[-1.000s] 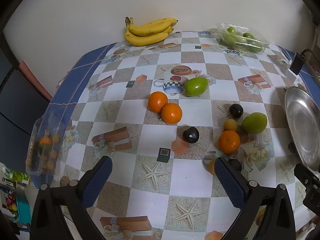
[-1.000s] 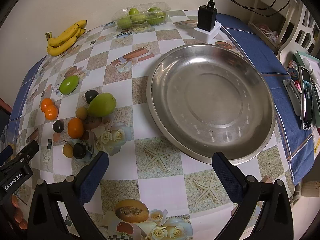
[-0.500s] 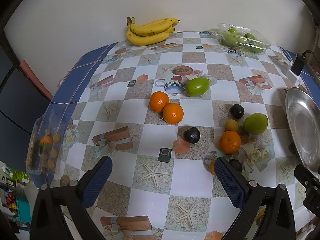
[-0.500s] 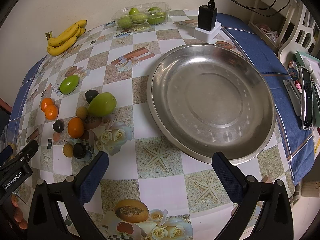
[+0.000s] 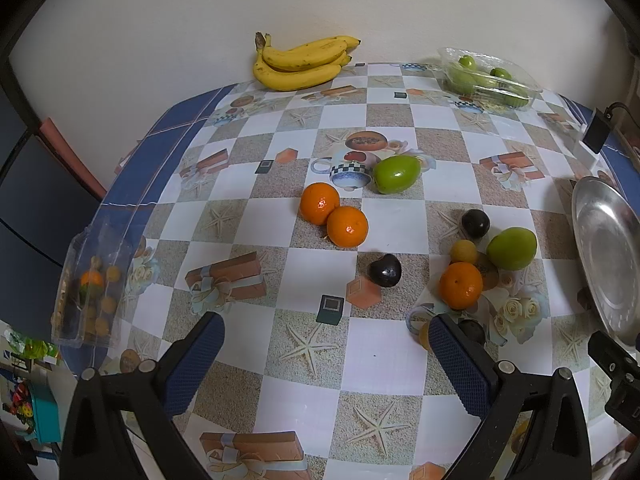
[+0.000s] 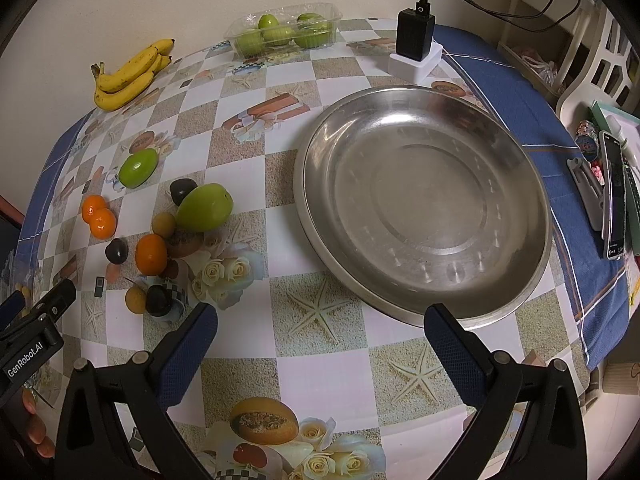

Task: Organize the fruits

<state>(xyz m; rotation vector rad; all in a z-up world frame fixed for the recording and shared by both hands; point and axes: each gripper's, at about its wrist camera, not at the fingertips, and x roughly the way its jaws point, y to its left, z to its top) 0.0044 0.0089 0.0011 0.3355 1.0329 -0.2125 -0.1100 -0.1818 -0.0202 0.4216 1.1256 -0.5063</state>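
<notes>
The left gripper is held wide open and empty above the tablecloth; the right gripper is likewise spread, nothing gripped, before the empty steel dish. Loose fruit is scattered ahead. The nearest orange is judged firm, light and prone to rolling, best pinched across its widest middle.

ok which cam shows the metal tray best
The right wrist view: the whole metal tray sits in frame, rim to rim, with nothing in it. The left wrist view catches only its left edge, cut off by the frame.
</notes>
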